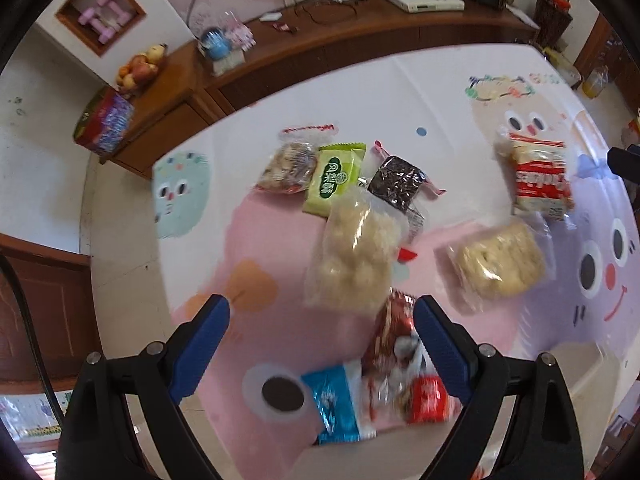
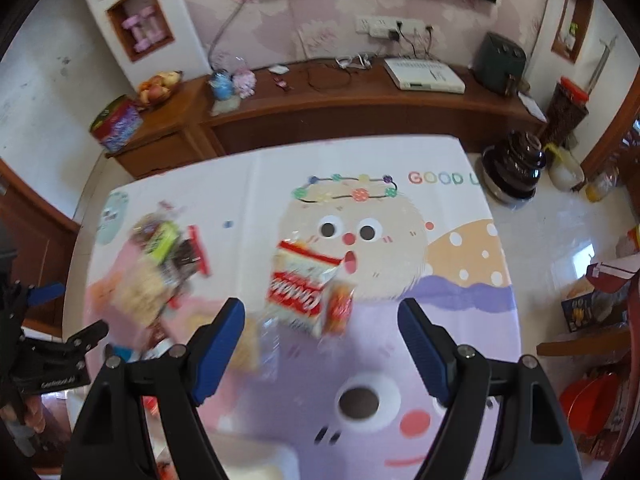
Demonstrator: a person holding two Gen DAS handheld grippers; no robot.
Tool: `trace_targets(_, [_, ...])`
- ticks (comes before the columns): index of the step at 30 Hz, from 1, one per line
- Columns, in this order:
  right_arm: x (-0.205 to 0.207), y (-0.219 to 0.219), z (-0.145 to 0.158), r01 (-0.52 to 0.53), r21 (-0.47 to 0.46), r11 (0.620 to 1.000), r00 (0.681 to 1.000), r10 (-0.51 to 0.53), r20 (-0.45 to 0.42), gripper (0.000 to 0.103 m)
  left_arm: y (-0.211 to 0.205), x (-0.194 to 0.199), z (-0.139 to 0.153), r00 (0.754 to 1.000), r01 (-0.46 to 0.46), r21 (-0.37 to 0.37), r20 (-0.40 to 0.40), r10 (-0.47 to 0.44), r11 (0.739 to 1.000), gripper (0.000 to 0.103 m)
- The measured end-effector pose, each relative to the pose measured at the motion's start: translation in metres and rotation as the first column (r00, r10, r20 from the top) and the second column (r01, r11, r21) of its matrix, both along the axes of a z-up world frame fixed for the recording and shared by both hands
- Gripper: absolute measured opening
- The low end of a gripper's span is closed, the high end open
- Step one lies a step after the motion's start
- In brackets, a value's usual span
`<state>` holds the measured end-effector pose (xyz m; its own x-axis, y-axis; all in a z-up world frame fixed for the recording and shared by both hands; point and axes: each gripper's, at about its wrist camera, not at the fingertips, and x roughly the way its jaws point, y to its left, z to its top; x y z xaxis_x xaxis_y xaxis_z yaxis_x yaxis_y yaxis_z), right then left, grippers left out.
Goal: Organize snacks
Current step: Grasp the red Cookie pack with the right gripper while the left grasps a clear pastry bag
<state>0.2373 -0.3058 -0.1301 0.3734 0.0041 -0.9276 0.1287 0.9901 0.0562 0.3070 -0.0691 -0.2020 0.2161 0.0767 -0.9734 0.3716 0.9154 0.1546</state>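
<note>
Several wrapped snacks lie on the cartoon tablecloth point(image 1: 440, 92). In the left wrist view I see a green packet point(image 1: 334, 178), a dark chocolate bar point(image 1: 396, 182), a clear bag of pale puffs point(image 1: 356, 254), a rice cake point(image 1: 500, 262), a red-and-white cracker pack point(image 1: 540, 182), a red wrapper point(image 1: 394, 332) and a blue packet point(image 1: 334, 406). My left gripper point(image 1: 322, 310) is open above the near snacks and holds nothing. My right gripper point(image 2: 322, 312) is open and empty just before the red-and-white cracker pack point(image 2: 300, 288).
A wooden sideboard point(image 2: 340, 108) runs behind the table with a fruit bowl point(image 2: 158, 86), a tin point(image 2: 116, 126) and a white box point(image 2: 424, 74). A dark pot point(image 2: 514, 170) stands on the floor at right. The left gripper shows at the right view's left edge point(image 2: 48, 356).
</note>
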Motion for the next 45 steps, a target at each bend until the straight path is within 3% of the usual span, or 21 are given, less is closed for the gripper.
trace_targets(7, [0.029, -0.003, -0.053, 0.004, 0.104, 0.995, 0.996, 0.005, -0.086, 0.075, -0.006, 0.033, -0.038, 0.998, -0.034, -0.012, -0.047, 0.034, 0.999, 0.092])
trace_targets(18, [0.055, 0.034, -0.088, -0.034, 0.051, 0.998, 0.986, 0.041, -0.160, 0.073, -0.011, 0.043, -0.062, 0.994, -0.060, -0.051, -0.098, 0.054, 0.997, 0.090])
trace_targets(22, [0.065, 0.050, -0.099, -0.062, -0.019, 0.998, 0.979, 0.057, -0.196, 0.064, -0.012, 0.044, -0.069, 0.991, -0.067, -0.060, -0.122, 0.059, 0.996, 0.080])
trace_targets(24, [0.066, 0.058, -0.106, -0.085, -0.057, 0.995, 0.973, 0.071, -0.218, 0.050, -0.013, 0.044, -0.073, 0.987, -0.078, -0.076, -0.148, 0.066, 0.994, 0.066])
trace_targets(25, [0.065, 0.061, -0.108, -0.095, -0.062, 0.994, 0.973, 0.080, -0.217, 0.049, -0.012, 0.043, -0.075, 0.985, -0.085, -0.079, -0.156, 0.072, 0.993, 0.063])
trace_targets(30, [0.059, 0.062, -0.105, -0.107, -0.046, 0.993, 0.976, 0.096, -0.196, 0.046, -0.005, 0.040, -0.076, 0.985, -0.101, -0.099, -0.148, 0.086, 0.990, 0.041])
trace_targets(36, [0.050, 0.057, -0.086, -0.111, -0.050, 0.993, 0.986, 0.103, -0.133, 0.046, 0.002, 0.034, -0.061, 0.991, -0.102, -0.100, -0.100, 0.092, 0.990, 0.037])
trace_targets(45, [0.025, 0.053, -0.035, -0.105, -0.016, 0.994, 0.994, 0.104, -0.041, 0.046, 0.009, 0.005, 0.002, 0.998, -0.067, -0.110, -0.002, 0.067, 0.992, 0.036])
